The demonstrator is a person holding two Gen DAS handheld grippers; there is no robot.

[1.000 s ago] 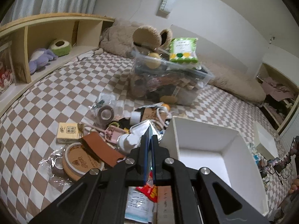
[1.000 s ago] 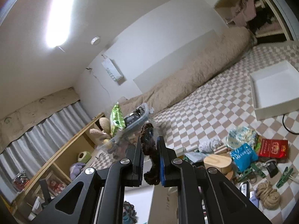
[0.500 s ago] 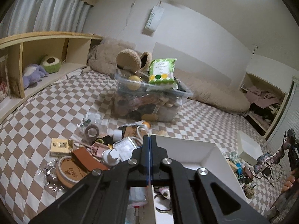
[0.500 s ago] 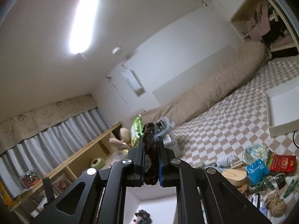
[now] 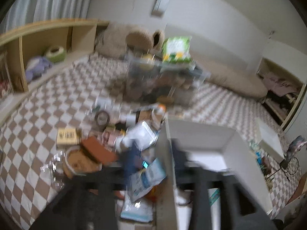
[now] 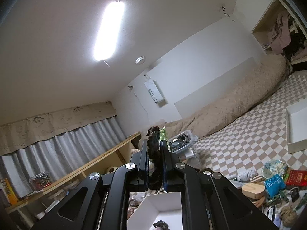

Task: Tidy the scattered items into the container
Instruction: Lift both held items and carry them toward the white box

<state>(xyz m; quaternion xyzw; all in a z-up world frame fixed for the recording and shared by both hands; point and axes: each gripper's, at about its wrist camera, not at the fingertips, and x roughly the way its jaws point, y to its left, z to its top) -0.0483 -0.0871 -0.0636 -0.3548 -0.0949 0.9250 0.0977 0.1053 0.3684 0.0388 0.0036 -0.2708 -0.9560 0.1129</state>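
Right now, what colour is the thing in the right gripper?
Dark brown, nearly black: a twisted cord, clearest in the right wrist view.

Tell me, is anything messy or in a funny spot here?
Yes. Lots of small things lie scattered on the checkered mat beside the white box instead of inside it. The clear bin behind is stuffed, with a green packet perched on top.

A checkered mat (image 5: 48, 115) carries scattered clutter (image 5: 107, 140) and a white box (image 5: 230, 153).
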